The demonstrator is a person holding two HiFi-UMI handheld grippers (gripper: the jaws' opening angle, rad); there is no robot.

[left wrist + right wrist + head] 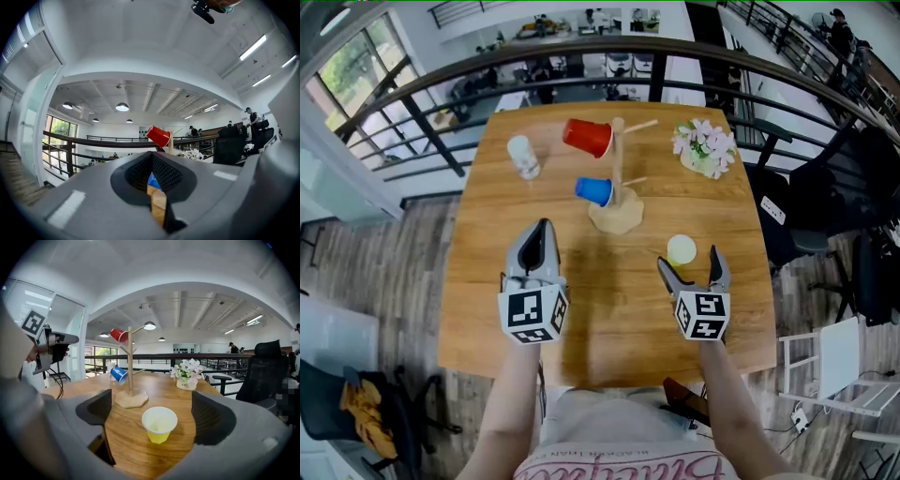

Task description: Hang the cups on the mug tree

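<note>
Wooden table (pixel 609 314) fills most of the head view, with a dark railing (pixel 581 54) curving past its far edge. The yellow cup (pixel 159 423) stands upright on the table, mouth up and long axis vertical, dead ahead at twelve o'clock of my right tool (pixel 689 265).

That tool's jaws are spread wide and grip nothing. In the right gripper view the cup sits centred in the gap, with one pad off at nine o'clock and the other at three, neither touching its wall. Whether it is level with the tips or just past them I cannot tell.

My left tool (pixel 542 231) has its jaws pressed together with nothing in them. It sits well apart from the cup, at about nine o'clock of it, so the right hand is plainly the nearer one.

The mug tree (pixel 617 178) lies beyond the cup at about eleven o'clock. It carries the red cup (pixel 587 137) high and the blue cup (pixel 594 191) lower, both on its nine o'clock side. The pegs (pixel 643 124) on its three o'clock side are bare.

I judge the next move to be a short push straight ahead, then a gentle squeeze across the cup's wall.
</note>
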